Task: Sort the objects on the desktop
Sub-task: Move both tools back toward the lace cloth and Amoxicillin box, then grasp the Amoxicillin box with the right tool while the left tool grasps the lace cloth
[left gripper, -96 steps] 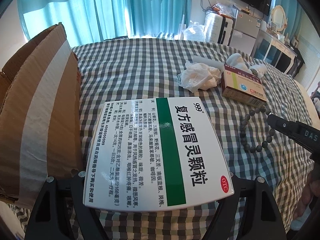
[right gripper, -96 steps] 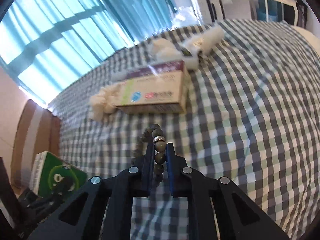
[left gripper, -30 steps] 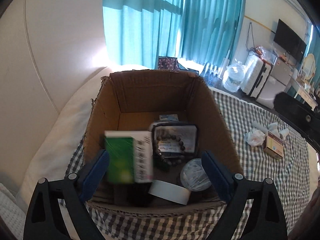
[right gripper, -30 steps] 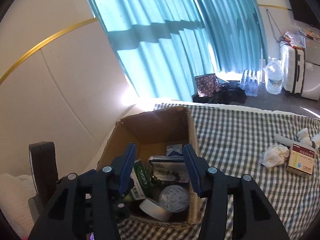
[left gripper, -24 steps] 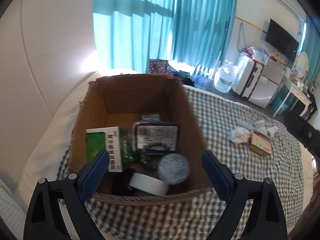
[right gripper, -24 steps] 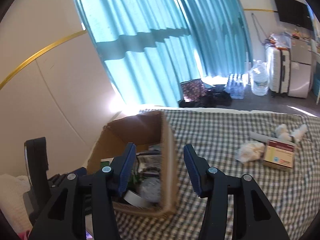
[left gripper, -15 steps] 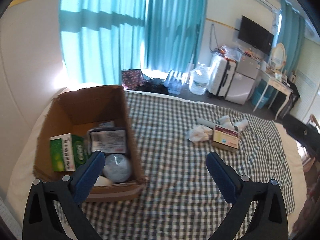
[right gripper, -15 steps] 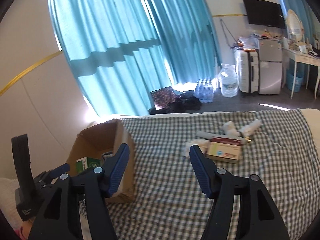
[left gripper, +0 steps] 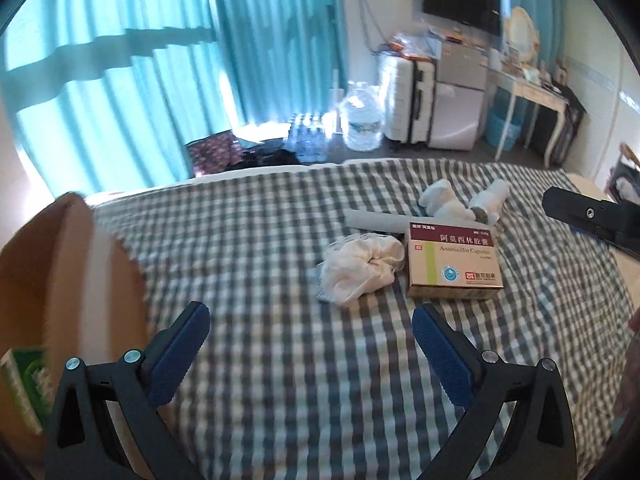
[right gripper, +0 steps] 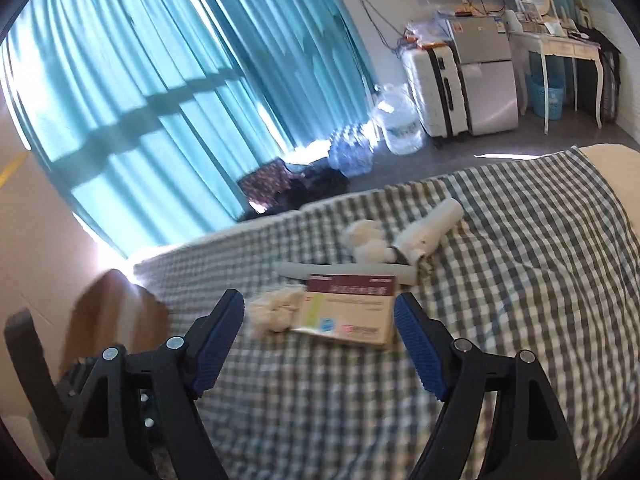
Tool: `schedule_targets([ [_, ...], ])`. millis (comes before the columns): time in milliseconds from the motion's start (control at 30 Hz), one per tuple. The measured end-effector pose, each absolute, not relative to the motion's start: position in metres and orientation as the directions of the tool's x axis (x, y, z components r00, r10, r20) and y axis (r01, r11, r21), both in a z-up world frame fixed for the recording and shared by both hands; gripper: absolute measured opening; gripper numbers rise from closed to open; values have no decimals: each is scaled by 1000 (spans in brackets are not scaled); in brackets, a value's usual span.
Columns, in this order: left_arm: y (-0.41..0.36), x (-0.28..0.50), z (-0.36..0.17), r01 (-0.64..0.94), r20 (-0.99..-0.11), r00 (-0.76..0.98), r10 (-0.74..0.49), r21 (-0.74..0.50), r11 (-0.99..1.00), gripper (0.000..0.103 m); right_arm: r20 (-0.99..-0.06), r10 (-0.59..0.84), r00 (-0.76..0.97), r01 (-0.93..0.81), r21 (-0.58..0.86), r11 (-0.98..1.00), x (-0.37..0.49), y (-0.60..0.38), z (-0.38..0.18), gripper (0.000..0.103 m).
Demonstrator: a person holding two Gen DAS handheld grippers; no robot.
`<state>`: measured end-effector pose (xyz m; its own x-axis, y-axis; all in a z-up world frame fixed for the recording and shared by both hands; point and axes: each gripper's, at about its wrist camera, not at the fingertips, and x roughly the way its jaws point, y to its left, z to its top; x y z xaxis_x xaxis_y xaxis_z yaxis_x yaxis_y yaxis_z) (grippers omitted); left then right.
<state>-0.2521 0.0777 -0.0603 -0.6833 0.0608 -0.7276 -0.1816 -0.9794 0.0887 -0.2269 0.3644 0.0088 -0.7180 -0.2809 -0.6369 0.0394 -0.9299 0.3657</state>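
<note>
Both grippers empty, sorting part done.
Left gripper (left gripper: 310, 344) released; right gripper (right gripper: 318, 334) opening; medicine box (left gripper: 454, 260), cloth (left gripper: 360, 270) remain mid-frame on bed (left gripper: 280, 360).

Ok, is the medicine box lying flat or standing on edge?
Flat. The medicine box lies on its broad back on the checked cloth, printed face up, beside the crumpled tissue.

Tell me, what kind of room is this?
Probably a bedroom: a bed under a checked cover, teal curtains at the window, and a suitcase beside a small fridge.
</note>
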Motion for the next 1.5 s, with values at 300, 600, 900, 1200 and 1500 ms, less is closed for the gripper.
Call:
schedule_targets([
  [300, 77, -327, -139, -250, -733, -677, 63, 149, -957, 103, -670, -318, -670, 401, 33, -915, -264, 354, -33, 78],
  [600, 77, -330, -154, -276, -757, -635, 154, 36, -961, 103, -709, -344, -616, 425, 68, -903, -282, 338, -67, 78],
  [900, 82, -327, -167, -310, -768, -607, 204, -7, -951, 103, -727, -409, -552, 231, 339, -912, -297, 367, -92, 78],
  [1200, 86, -325, -167, -296, -767, -619, 170, 27, -955, 103, -617, -580, -532, 110, 629, -770, -288, 400, -111, 61],
  [1500, 81, -324, -170, -295, -764, -623, 168, 31, -955, 103, -552, -663, -506, 6, 766, -643, -294, 413, -136, 62],
])
